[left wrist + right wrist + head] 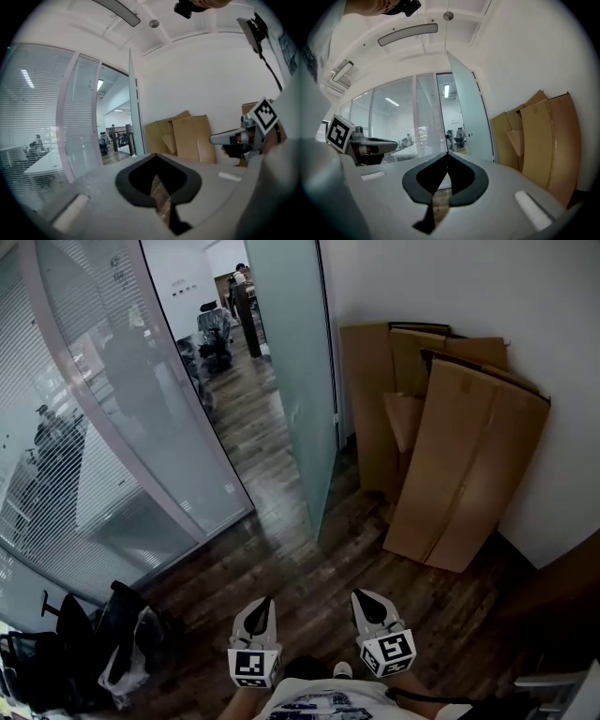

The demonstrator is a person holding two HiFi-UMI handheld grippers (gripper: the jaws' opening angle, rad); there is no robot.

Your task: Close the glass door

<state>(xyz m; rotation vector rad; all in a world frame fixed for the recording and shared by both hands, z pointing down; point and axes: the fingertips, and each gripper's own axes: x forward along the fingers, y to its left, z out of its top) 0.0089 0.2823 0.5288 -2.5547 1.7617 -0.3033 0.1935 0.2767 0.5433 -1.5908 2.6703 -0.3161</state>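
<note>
The frosted glass door [295, 381] stands open, swung inward with its edge toward me, beside the white wall. The doorway gap lies between it and the curved glass wall [112, 418]. My left gripper [259, 607] and right gripper [366, 601] are low in the head view, side by side over the wooden floor, well short of the door. Both are shut with nothing between their jaws. In the left gripper view the door's edge [133, 117] rises ahead of the closed gripper [157, 155]. In the right gripper view the door [471, 117] is ahead of the closed gripper [446, 153].
Large cardboard sheets [450, 446] lean on the wall right of the door. A chair and bags [112, 643] sit at the lower left. Office chairs [216, 343] stand in the corridor beyond the doorway. A dark cabinet [562, 587] is at the right.
</note>
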